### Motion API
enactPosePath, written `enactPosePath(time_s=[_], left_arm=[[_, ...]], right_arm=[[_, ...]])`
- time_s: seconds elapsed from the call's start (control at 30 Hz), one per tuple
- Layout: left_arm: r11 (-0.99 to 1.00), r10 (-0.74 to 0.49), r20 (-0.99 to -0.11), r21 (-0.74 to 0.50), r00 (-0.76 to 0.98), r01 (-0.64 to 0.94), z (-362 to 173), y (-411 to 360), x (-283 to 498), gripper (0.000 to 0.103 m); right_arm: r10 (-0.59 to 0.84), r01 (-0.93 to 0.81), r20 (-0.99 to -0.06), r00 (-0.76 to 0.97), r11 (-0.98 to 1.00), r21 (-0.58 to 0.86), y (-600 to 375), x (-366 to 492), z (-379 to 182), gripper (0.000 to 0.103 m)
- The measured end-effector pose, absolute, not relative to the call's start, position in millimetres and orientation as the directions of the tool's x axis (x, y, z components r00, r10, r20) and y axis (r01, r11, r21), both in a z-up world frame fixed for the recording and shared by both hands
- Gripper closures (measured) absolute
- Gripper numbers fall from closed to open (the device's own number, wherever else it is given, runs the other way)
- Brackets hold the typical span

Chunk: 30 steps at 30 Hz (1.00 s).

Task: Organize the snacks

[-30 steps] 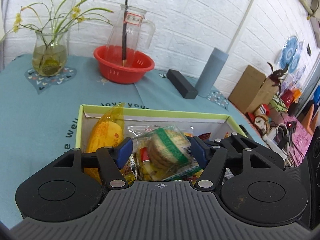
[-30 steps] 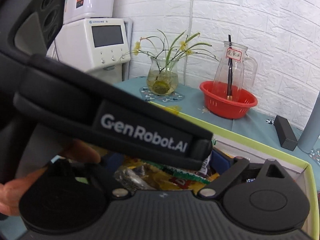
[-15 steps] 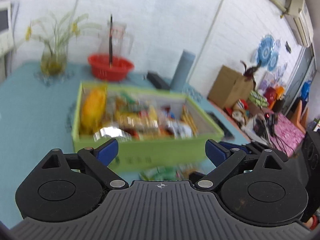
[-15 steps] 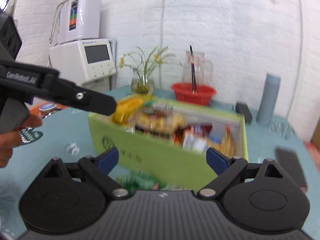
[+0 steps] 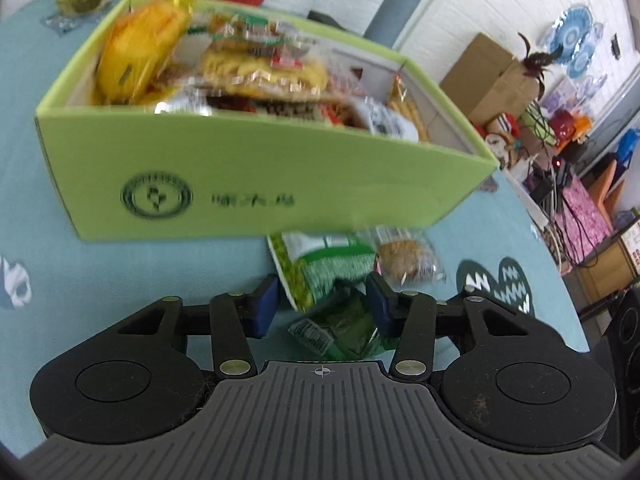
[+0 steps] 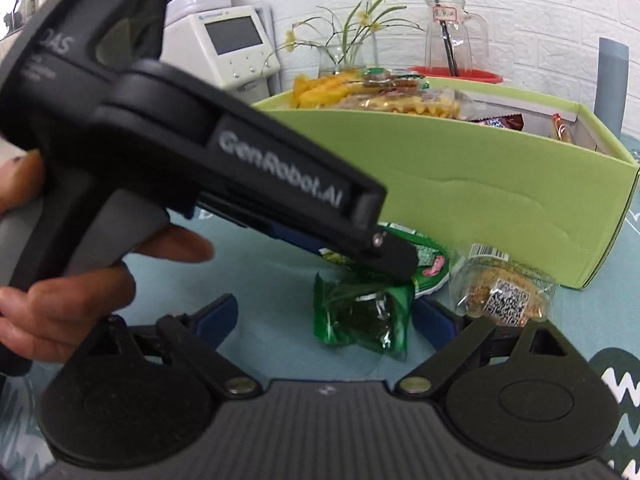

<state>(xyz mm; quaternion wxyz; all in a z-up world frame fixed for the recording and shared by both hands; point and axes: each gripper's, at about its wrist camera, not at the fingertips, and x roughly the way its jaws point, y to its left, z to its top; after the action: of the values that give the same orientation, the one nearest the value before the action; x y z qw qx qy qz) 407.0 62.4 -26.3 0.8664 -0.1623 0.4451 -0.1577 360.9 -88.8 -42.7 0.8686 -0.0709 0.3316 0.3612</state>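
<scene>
ahead: green box [image 5: 256, 184] wall blocks | left: bare tablecloth [image 5: 132, 276] free | between: snack packets [image 5: 344, 272]

Bright, even daylight with soft shadows. Motion blur smears the open lime-green cardboard box [image 5: 256, 184] and its snacks in the left view. Fisheye distortion bends both frames' edges, with dark vignetted corners.

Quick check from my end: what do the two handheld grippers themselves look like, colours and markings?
Both are matte black plastic. The left gripper has blue finger pads, round pivot discs, silver rivets and a ribbed grey deck. Its side reads "GenRobot.AI" in grey lettering. The right gripper matches. A bare hand holds the left one's grey handle.
</scene>
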Motion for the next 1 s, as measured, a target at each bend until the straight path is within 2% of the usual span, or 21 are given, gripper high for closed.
enactPosePath(time_s=[0.13, 0.43, 0.53, 0.6, 0.63, 0.77, 0.9, 1.0], left_arm=[[0.896, -0.418, -0.717, -0.427, 0.558, 0.123, -27, 65, 378, 0.076], [0.918, -0.378, -0.702, -0.367, 0.604, 0.148, -27, 54, 296, 0.073], [0.922, -0.367, -0.701, -0.362, 0.611, 0.138, -25, 54, 290, 0.062], [0.931, -0.344, -0.697, -0.34, 0.629, 0.133, -23, 54, 288, 0.046], [0.939, -0.325, -0.7, -0.321, 0.636, 0.126, -23, 53, 288, 0.044], [0.945, -0.306, -0.709, -0.308, 0.636, 0.112, -26, 56, 292, 0.044], [0.941, -0.321, -0.706, -0.315, 0.632, 0.126, -26, 58, 295, 0.044], [0.94, -0.327, -0.705, -0.313, 0.629, 0.137, -24, 57, 299, 0.044]], right_arm=[[0.598, -0.69, -0.63, 0.495, 0.711, 0.133, -94, 332, -43, 0.01], [0.574, -0.697, -0.625, 0.529, 0.714, 0.066, -101, 253, -47, 0.01], [0.51, -0.64, -0.642, 0.573, 0.767, 0.038, -104, 250, -47, 0.004], [0.473, -0.584, -0.634, 0.611, 0.811, 0.042, -108, 251, -48, 0.004], [0.476, -0.571, -0.628, 0.616, 0.819, 0.06, -112, 251, -48, 0.004], [0.519, -0.573, -0.615, 0.594, 0.809, 0.129, -123, 259, -48, 0.003], [0.516, -0.588, -0.639, 0.57, 0.8, 0.12, -123, 264, -42, 0.004], [0.518, -0.583, -0.621, 0.588, 0.804, 0.118, -129, 276, -38, 0.004]])
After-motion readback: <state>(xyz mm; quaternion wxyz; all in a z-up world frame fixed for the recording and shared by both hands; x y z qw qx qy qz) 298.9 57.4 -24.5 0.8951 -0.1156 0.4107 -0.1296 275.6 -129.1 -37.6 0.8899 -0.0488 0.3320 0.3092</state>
